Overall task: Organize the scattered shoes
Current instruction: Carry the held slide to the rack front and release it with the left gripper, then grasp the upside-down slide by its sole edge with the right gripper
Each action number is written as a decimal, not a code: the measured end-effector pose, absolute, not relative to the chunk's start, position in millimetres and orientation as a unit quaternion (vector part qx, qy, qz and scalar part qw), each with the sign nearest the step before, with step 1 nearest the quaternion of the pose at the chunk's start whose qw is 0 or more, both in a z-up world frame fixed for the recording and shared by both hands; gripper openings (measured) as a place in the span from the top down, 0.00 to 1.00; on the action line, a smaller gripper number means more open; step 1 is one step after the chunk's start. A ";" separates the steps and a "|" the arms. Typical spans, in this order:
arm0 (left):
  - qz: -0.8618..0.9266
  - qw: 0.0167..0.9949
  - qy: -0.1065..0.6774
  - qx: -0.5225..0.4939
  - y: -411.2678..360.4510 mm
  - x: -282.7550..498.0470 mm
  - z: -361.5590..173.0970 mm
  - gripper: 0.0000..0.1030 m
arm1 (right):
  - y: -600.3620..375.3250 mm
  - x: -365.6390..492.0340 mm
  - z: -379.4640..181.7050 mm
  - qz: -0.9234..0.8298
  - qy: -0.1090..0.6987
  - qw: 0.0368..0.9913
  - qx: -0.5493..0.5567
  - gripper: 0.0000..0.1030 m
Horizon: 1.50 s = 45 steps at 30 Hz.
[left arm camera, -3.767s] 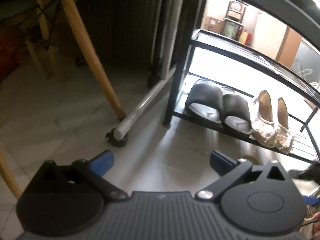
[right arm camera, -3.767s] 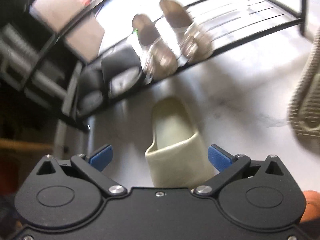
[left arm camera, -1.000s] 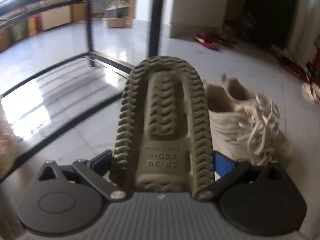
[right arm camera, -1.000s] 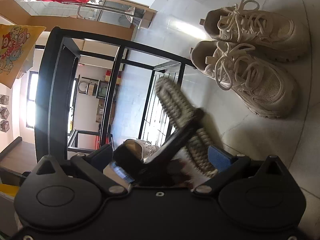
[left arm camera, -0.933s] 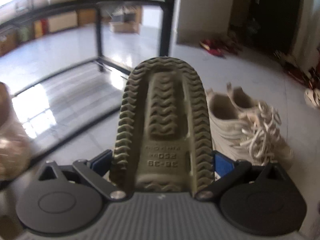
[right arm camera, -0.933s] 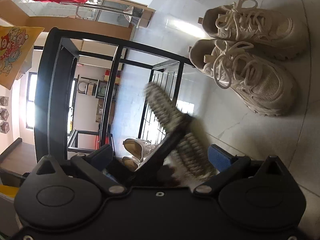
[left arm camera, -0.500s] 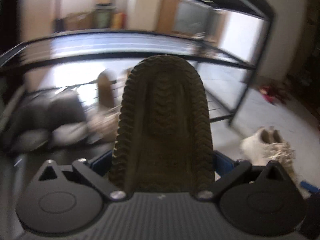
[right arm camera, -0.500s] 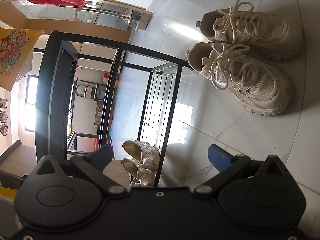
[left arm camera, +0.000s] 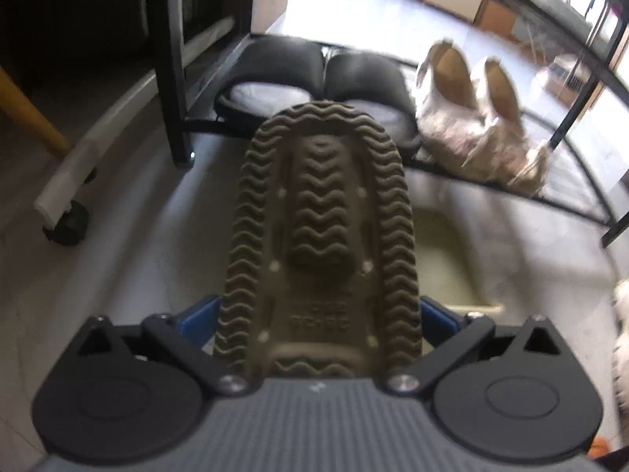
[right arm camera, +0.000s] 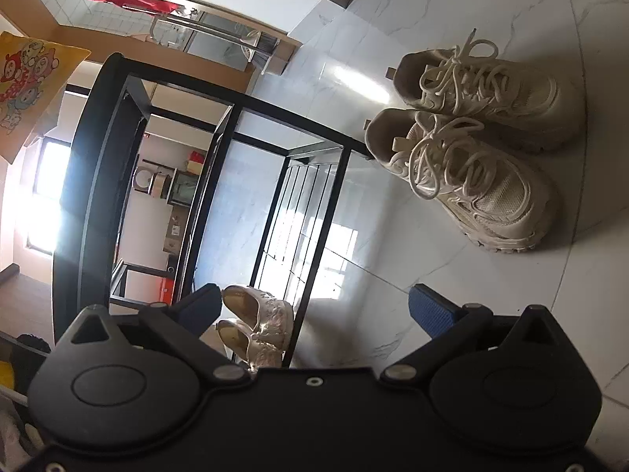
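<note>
My left gripper (left arm camera: 318, 314) is shut on an olive slipper (left arm camera: 318, 236), held sole-up in front of the camera. Its mate, a pale slipper (left arm camera: 448, 251), lies on the floor just behind it, partly hidden. Ahead stands the black shoe rack (left arm camera: 173, 78), with a pair of black slides (left arm camera: 275, 67) and a pair of beige flats (left arm camera: 471, 118) on its bottom shelf. My right gripper (right arm camera: 314, 306) is open and empty. In the right wrist view a pair of beige sneakers (right arm camera: 471, 145) stands on the floor beside the rack (right arm camera: 98, 165), and the flats (right arm camera: 255, 326) show too.
A wooden leg (left arm camera: 31, 114) and a white wheeled frame (left arm camera: 67, 200) stand to the left of the rack. Part of a sneaker (left arm camera: 621, 338) shows at the right edge of the left wrist view. The floor is pale tile (right arm camera: 432, 8).
My left gripper has swung with the slipper from facing the sneakers to facing the rack's bottom shelf. The slipper has left the right wrist view. The right gripper has stayed open.
</note>
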<state>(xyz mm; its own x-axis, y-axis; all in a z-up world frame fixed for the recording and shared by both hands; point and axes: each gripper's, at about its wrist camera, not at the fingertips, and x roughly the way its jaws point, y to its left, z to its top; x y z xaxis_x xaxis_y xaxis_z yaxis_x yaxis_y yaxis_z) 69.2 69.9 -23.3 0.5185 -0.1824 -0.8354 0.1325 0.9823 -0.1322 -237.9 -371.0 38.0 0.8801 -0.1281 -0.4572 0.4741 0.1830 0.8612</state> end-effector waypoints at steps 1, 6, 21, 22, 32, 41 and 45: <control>-0.088 0.867 0.491 -0.023 68.8 70.7 -29.9 0.00 | -371.0 -237.7 38.2 -0.201 0.144 0.755 0.607 0.00; -0.097 0.870 0.484 0.001 62.8 69.6 -37.1 0.00 | -368.8 -235.6 42.4 -0.208 0.151 0.763 0.593 0.00; -0.112 0.887 0.447 0.017 57.5 49.7 5.8 0.01 | -367.3 -236.6 46.0 -0.213 0.156 0.765 0.588 0.00; -0.110 0.893 0.435 0.013 60.1 46.1 13.3 0.01 | -367.5 -236.7 46.2 -0.213 0.156 0.764 0.589 0.00; -0.135 0.928 0.345 0.041 92.5 6.5 99.3 0.01 | -361.6 -212.2 65.3 -0.221 0.232 0.782 0.534 0.00; -0.105 0.934 0.339 0.038 139.5 -36.4 111.1 0.01 | -248.6 -104.1 95.0 0.018 0.367 0.825 0.429 0.00; -0.077 0.939 0.334 -0.037 165.4 -33.5 110.0 0.01 | -190.8 -61.1 73.6 0.104 0.426 0.790 0.428 0.00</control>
